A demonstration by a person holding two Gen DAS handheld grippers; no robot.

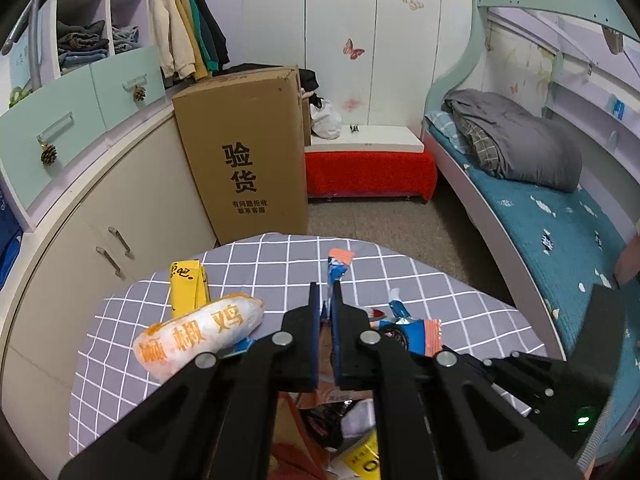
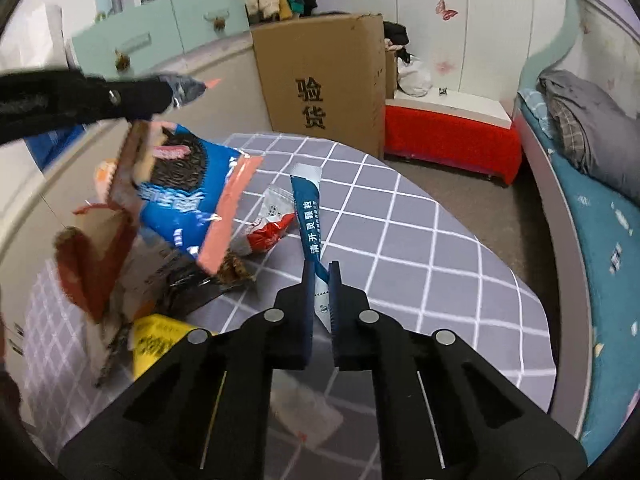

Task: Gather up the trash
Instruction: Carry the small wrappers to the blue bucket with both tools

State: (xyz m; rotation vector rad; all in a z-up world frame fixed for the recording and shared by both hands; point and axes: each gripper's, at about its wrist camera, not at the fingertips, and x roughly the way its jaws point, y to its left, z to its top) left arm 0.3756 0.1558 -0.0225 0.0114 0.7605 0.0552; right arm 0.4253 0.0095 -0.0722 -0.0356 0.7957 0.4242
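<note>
Blue cookie wrapper (image 2: 188,200) with pink edges, crumpled, hanging lifted above the checked table (image 2: 420,240), narrow blue sachet (image 2: 308,216) standing upright just right of it, white-orange snack bag (image 1: 200,332) and yellow packet (image 1: 188,284) lying on the table.

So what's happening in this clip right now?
A person is collecting snack trash from a grey checked table. The left gripper is shut on a blue cookie wrapper, lifted with other packaging. The right gripper is shut on a dark blue sachet. A white-and-orange packet and yellow wrapper remain.
</note>
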